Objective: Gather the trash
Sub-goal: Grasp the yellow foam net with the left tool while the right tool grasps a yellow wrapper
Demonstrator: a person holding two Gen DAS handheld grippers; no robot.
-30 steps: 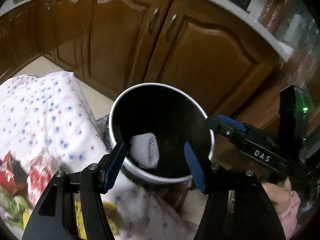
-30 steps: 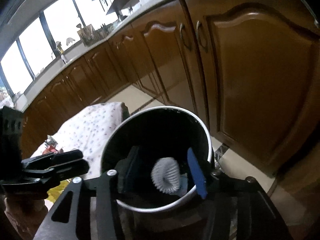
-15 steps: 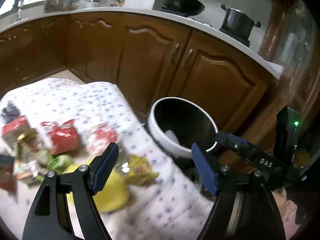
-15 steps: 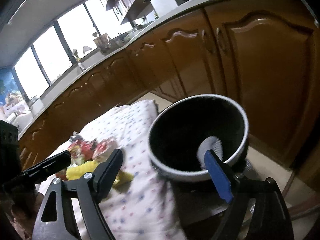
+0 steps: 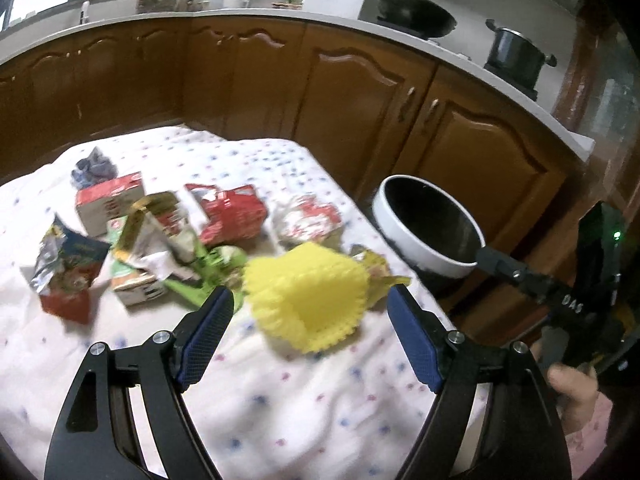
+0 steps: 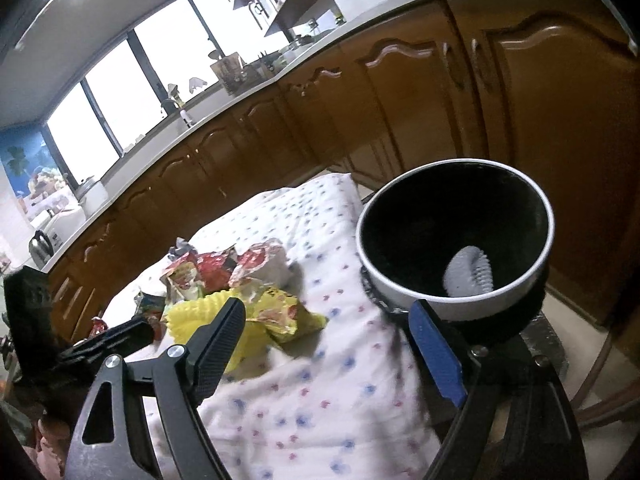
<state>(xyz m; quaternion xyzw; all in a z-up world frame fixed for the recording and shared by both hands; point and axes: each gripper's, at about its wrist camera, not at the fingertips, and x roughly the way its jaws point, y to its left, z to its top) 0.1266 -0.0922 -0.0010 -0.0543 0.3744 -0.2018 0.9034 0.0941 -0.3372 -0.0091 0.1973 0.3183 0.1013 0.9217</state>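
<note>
A round bin (image 5: 424,228) with a white rim and black inside stands off the table's right edge; in the right wrist view the bin (image 6: 460,304) holds a white foam net (image 6: 468,274). Trash lies on the spotted tablecloth (image 5: 280,400): a yellow foam net (image 5: 308,300), red wrappers (image 5: 230,212), a red-and-white carton (image 5: 110,200) and a foil bag (image 5: 64,264). My left gripper (image 5: 310,336) is open and empty just short of the yellow net. My right gripper (image 6: 332,344) is open and empty between the trash pile (image 6: 224,276) and the bin.
Brown kitchen cabinets (image 5: 360,88) run behind the table and bin. A wok (image 5: 412,12) and a pot (image 5: 516,56) sit on the counter. The right gripper's body (image 5: 560,296) shows at the right of the left wrist view.
Both grippers have pulled back from over the bin toward the table. The white net stays in the bin. The left gripper now faces the yellow net and the trash pile.
</note>
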